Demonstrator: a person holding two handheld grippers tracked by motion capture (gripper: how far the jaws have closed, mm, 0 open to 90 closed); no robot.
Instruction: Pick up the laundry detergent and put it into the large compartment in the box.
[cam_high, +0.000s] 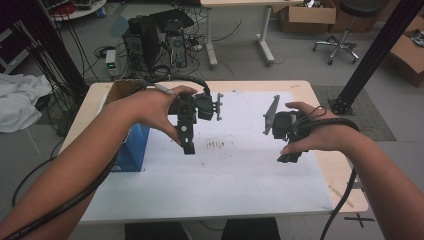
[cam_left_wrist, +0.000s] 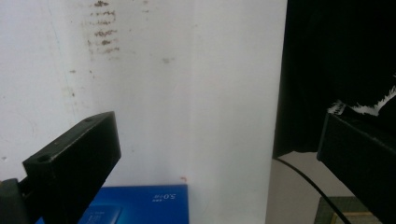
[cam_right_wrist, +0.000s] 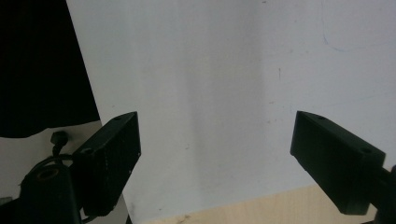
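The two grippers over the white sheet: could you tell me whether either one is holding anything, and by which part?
Nothing is held. The left gripper and the right gripper both have their jaws wide apart, with bare white sheet between them.

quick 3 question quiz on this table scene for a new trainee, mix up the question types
1. True or false: the left gripper is clamped on the blue box.
2. Which sits nearest the blue box? A) left gripper B) right gripper C) the office chair
3. Fill in: the white sheet bears a patch of dark ____ near its middle.

Key
1. False: in the left gripper view its jaws stand wide apart with nothing between them.
2. A: the box lies at the sheet's left edge, beside the left hand.
3. Smudges, also seen in the left gripper view.
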